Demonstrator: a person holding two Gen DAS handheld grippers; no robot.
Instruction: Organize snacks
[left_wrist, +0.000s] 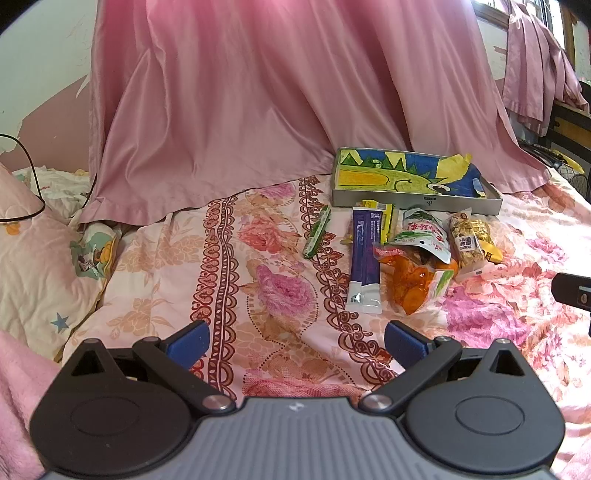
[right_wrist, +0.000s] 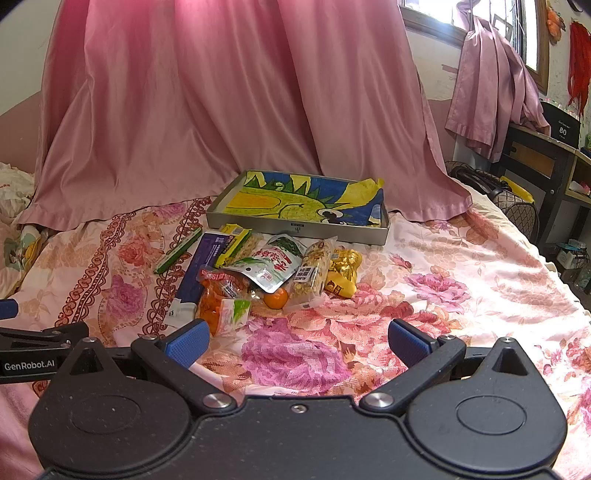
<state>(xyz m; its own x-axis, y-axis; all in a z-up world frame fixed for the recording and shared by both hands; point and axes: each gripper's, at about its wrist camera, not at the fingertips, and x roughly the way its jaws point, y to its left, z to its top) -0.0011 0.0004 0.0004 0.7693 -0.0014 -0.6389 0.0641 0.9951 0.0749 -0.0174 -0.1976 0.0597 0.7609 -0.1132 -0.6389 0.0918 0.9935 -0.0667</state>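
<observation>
Lying in a loose heap on the floral bedspread (right_wrist: 461, 258), just in front of the grey tray (right_wrist: 295, 230) lined with a yellow, green and blue drawing: a long purple pack (right_wrist: 199, 269), a thin green stick (right_wrist: 177, 251) off to its left, a clear bag of orange pieces (right_wrist: 218, 299), a white-and-green pouch (right_wrist: 273, 264), a nut bar (right_wrist: 312, 273), gold-wrapped sweets (right_wrist: 345, 264) and a small orange fruit (right_wrist: 276, 297). Hovering short of the heap with blue pads spread wide and nothing between them: the left gripper (left_wrist: 295, 341) and the right gripper (right_wrist: 297, 339). Hanging behind the tray, pink curtain (right_wrist: 221, 110).
</observation>
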